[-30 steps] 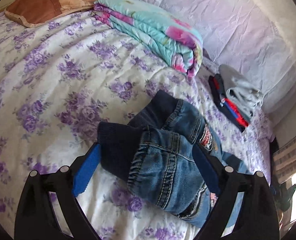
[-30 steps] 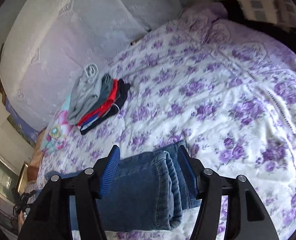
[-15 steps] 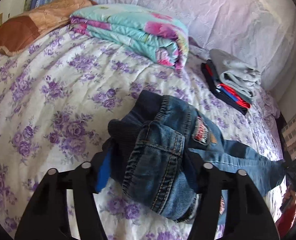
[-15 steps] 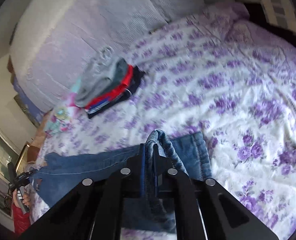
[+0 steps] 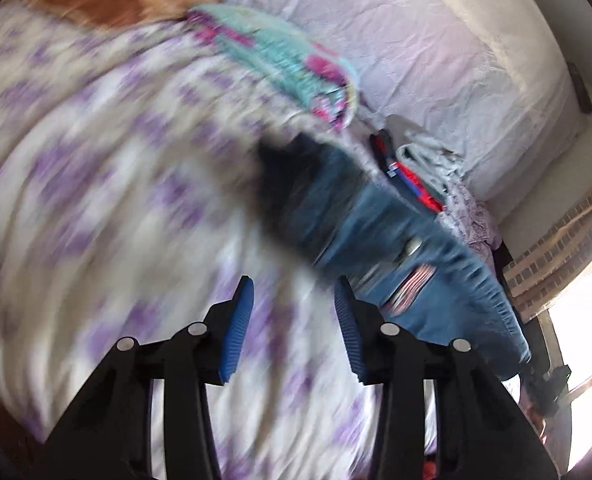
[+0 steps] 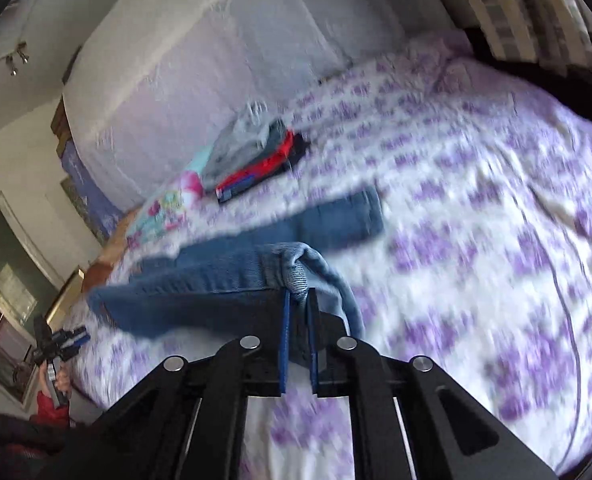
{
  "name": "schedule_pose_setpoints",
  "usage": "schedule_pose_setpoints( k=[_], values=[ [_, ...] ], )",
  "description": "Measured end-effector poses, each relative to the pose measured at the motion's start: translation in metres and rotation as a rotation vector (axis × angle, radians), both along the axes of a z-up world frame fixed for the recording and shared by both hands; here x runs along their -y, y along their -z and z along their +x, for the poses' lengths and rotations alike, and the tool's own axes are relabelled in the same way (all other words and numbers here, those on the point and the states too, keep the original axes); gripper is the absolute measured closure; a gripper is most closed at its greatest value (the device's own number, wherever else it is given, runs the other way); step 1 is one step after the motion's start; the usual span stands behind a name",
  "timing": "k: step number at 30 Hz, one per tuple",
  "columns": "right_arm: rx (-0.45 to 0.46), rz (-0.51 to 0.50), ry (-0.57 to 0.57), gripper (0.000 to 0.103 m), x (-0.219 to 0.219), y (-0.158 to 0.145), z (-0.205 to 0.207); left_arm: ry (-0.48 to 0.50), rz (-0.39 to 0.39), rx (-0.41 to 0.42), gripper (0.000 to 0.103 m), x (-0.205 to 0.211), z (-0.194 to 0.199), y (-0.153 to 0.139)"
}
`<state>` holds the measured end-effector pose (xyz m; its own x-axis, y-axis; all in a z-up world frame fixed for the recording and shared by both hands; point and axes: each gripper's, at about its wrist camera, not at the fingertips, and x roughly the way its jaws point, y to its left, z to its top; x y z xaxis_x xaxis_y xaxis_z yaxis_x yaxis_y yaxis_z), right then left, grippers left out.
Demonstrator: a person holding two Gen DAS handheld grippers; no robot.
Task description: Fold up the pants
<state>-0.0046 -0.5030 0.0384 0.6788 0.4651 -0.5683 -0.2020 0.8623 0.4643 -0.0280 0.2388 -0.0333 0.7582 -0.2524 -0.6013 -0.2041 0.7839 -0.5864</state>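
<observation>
Jeans [image 6: 232, 280] hem clenched between right fingers [image 6: 285, 336]; left fingers [image 5: 240, 320] closing, empty, jeans beyond.

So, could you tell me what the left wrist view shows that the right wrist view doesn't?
Only the left wrist view shows the left gripper close up, its jaws apart with nothing between them after just closing partway, beside the jeans.

Only the right wrist view shows the right gripper clamped on a bunched fold of the jeans.

Both show the floral bedspread, the folded quilt and the stack of folded clothes.
</observation>
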Motion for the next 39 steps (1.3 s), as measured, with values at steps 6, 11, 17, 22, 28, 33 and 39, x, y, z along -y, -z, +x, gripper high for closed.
schedule_pose_setpoints(
  k=[6,11,17,22,28,33,39],
  values=[
    [-0.084,0.124,0.079,0.050,0.034,0.009,-0.010,-0.028,-0.018,0.016,0.033,0.002,-0.034,0.004],
    [-0.119,0.210,0.042,0.042,0.020,0.002,-0.003,-0.012,-0.121,0.064,0.027,0.002,-0.016,-0.019],
    [-0.194,0.271,0.055,0.038,0.019,-0.003,-0.003,0.012,-0.207,0.018,0.021,0.014,0.024,-0.028],
    [-0.244,0.275,0.033,0.037,0.010,-0.001,-0.012,0.014,-0.302,-0.030,0.021,0.018,0.050,-0.027],
    [-0.308,0.327,0.004,0.037,-0.017,-0.006,-0.030,-0.010,-0.357,-0.105,0.018,0.017,0.080,-0.025],
    [-0.389,0.347,-0.012,0.037,-0.048,0.003,-0.050,-0.009,-0.339,-0.132,0.041,0.015,0.092,-0.013],
    [-0.609,0.388,-0.034,0.037,-0.077,0.059,-0.062,0.047,-0.277,-0.053,0.073,0.016,0.072,-0.012]
  ],
)
